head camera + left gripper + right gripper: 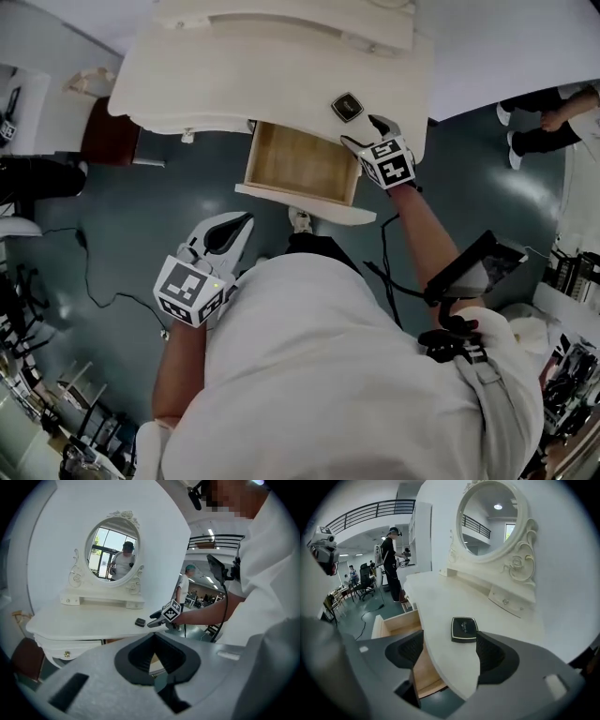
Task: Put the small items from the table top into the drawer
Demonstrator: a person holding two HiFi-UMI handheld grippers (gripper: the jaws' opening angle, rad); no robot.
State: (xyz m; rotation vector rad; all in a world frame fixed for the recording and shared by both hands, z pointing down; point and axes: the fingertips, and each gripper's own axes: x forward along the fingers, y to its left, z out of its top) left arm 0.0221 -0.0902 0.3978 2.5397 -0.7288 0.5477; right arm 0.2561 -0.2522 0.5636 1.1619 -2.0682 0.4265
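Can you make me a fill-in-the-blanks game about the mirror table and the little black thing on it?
1. The drawer is ____, not shut.
2. The black case lies on the ____ top, outside the drawer.
3. The gripper nearest the case is the person's ____ one.
4. The mirror has an ____ shape.

Missing words: open; table; right; oval.
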